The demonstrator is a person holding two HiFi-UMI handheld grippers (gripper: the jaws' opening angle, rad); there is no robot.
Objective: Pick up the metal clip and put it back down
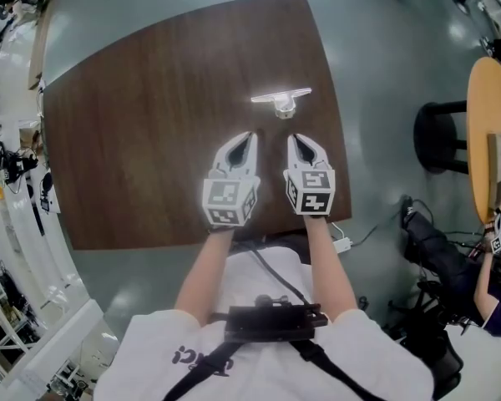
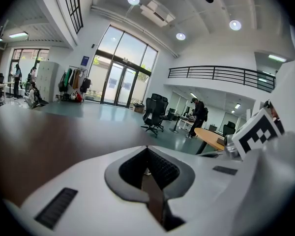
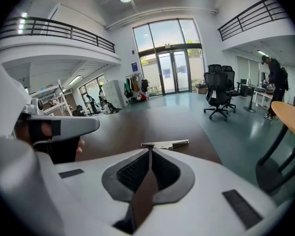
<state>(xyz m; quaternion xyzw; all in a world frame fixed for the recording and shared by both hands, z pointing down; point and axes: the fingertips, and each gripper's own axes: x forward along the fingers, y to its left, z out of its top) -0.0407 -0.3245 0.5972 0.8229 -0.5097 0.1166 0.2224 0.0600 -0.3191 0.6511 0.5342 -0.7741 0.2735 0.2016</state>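
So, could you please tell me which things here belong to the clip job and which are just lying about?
Job: metal clip, left hand-held gripper, right hand-held gripper, brown table.
Lying about: black stool, round table, office chairs.

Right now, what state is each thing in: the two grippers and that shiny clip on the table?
metal clip: lying on the table, untouched, just beyond both grippers' tips.
left gripper: shut, nothing between its jaws.
right gripper: shut, nothing between its jaws, pointing at the clip.
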